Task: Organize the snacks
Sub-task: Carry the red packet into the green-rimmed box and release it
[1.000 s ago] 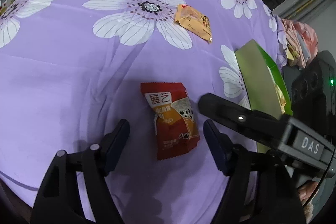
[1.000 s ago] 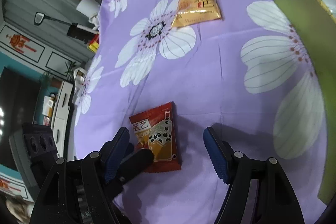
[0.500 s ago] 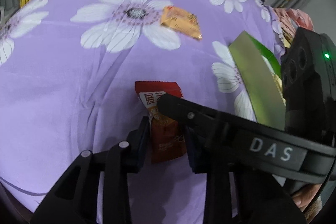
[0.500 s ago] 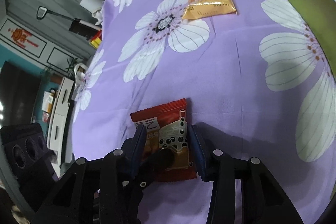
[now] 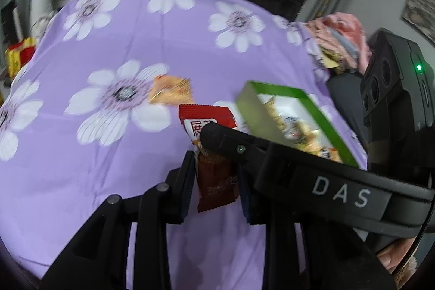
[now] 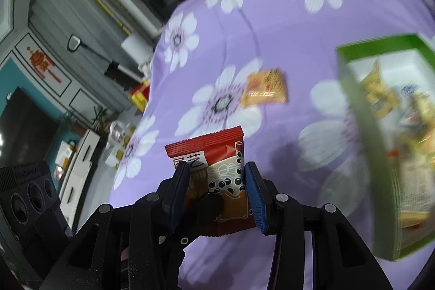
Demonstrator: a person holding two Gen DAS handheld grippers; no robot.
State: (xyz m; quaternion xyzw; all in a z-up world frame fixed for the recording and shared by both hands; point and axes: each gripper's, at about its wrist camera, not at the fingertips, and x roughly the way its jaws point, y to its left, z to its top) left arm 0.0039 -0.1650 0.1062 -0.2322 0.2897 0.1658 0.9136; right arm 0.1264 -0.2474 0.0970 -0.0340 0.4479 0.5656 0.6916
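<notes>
A red snack packet point(image 5: 214, 173) with a bubble-tea picture is held off the purple flowered cloth by both grippers at once. My left gripper point(image 5: 216, 175) is shut on its lower part; the right gripper's finger crosses in front. In the right wrist view my right gripper point(image 6: 217, 181) is shut on the same packet point(image 6: 217, 154). An orange snack packet point(image 5: 172, 90) lies on the cloth beyond; it also shows in the right wrist view point(image 6: 265, 87). A green box point(image 5: 291, 118) with several snacks inside stands to the right, also in the right wrist view point(image 6: 361, 132).
The table is covered with a purple cloth with white flowers point(image 5: 95, 148). A pink bundle point(image 5: 339, 37) lies at the far right edge. Red and yellow boxes point(image 5: 16, 56) sit off the far left edge.
Both grippers have closed on the red packet and lifted it off the cloth. The views have tilted up, so the green box's inside and the room beyond now show.
</notes>
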